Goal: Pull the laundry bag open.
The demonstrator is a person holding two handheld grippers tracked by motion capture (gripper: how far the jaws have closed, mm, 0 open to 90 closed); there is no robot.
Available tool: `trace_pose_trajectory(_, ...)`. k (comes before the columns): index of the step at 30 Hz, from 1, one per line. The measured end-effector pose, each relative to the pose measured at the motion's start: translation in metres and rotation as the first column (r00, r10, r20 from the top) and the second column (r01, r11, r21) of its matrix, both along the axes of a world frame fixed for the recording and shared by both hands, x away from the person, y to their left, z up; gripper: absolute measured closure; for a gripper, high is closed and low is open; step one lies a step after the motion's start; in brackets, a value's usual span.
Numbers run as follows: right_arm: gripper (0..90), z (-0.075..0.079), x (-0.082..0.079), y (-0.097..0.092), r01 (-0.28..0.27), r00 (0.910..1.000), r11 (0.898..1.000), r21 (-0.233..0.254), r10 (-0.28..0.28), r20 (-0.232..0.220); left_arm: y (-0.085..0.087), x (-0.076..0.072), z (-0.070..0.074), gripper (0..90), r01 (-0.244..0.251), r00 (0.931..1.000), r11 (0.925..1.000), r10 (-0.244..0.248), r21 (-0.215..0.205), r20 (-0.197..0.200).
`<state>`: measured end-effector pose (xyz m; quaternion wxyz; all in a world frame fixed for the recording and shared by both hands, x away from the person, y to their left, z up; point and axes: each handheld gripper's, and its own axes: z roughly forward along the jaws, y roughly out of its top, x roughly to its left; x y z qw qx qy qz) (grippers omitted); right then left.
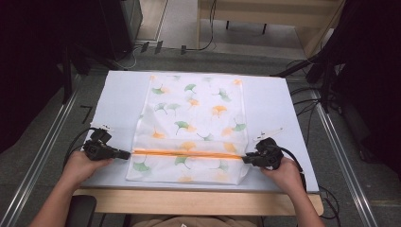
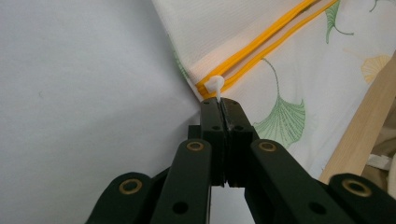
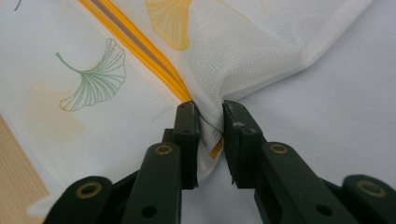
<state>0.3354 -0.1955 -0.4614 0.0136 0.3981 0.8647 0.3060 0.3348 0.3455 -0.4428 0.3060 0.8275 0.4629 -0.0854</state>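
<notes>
I am pinching the zipper pull (image 2: 215, 85) tight with my left gripper (image 2: 223, 101) — my right gripper (image 3: 208, 110), loosely around the mesh bag's (image 1: 198, 113) corner, needs squeezing first.

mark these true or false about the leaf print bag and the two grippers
1. The left gripper is shut on the white zipper pull. True.
2. The mesh bag has a blue zipper. False: the zipper is orange.
3. The right gripper has bunched bag fabric between its jaws. True.
4. The bag hangs in the air. False: it lies flat on the white table.
5. The bag carries a ginkgo leaf print in green and orange. True.
6. Both grippers are at the bag's far edge. False: they are at the zipper's two ends, near the person.
</notes>
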Motion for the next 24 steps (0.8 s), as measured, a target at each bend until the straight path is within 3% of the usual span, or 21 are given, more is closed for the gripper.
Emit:
trace_pose_trajectory(5, 71.6, 0.001, 0.000, -0.001, 0.012, 0.9999, 1.000, 0.006, -0.012, -0.011, -0.001, -0.002, -0.001, 89.7, 0.013, 0.9999, 0.9999, -0.013, -0.003, -0.009)
trace_pose_trajectory(10, 62.9, 0.004, 0.001, -0.002, 0.026, 0.9996, 0.999, 0.020, -0.026, 0.015, -0.001, -0.005, -0.001, 89.7, 0.023, 0.9997, 0.9997, -0.023, -0.008, -0.011)
trace_pose_trajectory(17, 57.2, 0.005, 0.002, -0.001, 0.040, 0.9988, 0.999, 0.025, -0.040, 0.028, 0.000, -0.008, -0.001, 89.0, 0.033, 0.9991, 0.9993, -0.034, -0.019, -0.024)
trace_pose_trajectory(20, 56.0, 0.006, 0.003, -0.001, 0.050, 0.9980, 0.998, 0.039, -0.052, 0.037, -0.001, -0.009, 0.000, 82.7, 0.034, 0.9987, 0.9990, -0.035, -0.030, -0.036)
trace_pose_trajectory(24, 55.6, 0.009, 0.004, -0.001, 0.051, 0.9974, 0.997, 0.058, -0.054, 0.047, -0.003, -0.011, 0.002, 75.4, 0.034, 0.9993, 0.9990, -0.035, -0.029, -0.011)
